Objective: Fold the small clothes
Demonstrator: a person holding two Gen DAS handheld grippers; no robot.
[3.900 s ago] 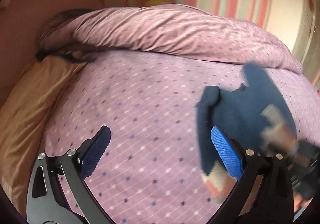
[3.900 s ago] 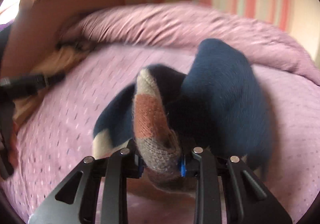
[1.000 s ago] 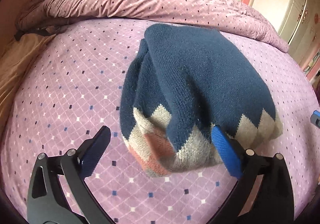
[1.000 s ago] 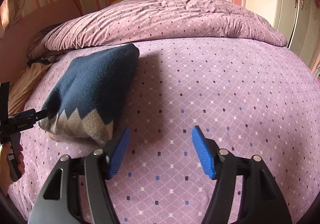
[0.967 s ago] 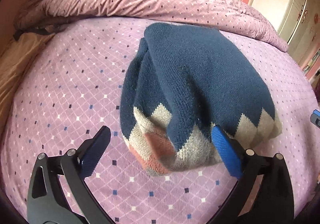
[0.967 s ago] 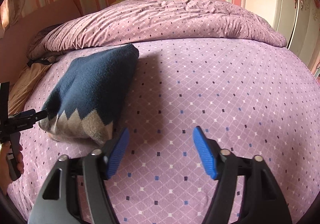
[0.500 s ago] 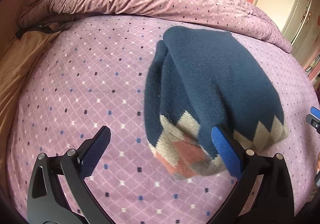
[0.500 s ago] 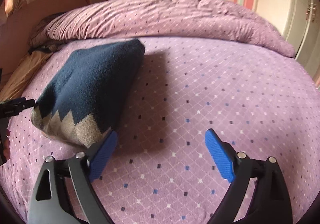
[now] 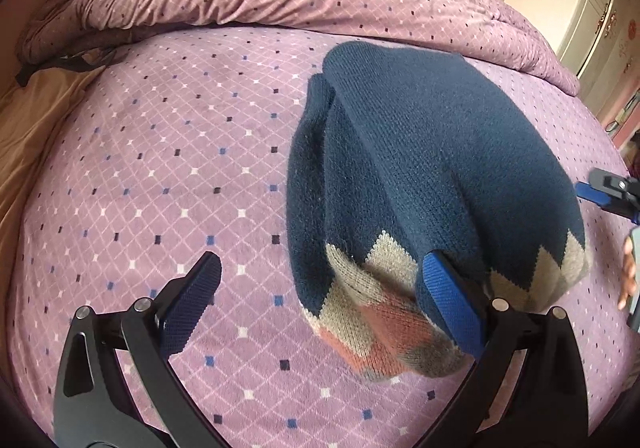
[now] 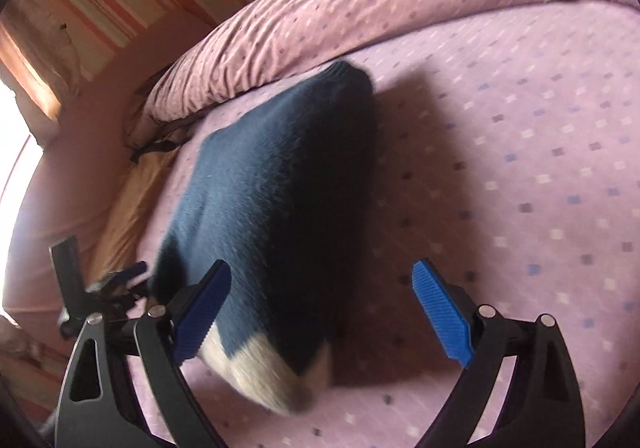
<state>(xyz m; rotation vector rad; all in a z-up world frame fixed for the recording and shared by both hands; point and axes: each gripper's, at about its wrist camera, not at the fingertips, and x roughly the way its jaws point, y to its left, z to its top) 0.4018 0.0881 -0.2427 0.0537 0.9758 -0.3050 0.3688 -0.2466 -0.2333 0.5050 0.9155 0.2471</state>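
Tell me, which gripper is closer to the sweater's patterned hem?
Left, narrowly. The left gripper has one finger over the sweater hem. The right gripper hangs open above the hem's other end, not touching it.

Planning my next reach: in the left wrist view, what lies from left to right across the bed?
Tan sheet → bare purple bedspread → folded navy sweater → right gripper at the edge.
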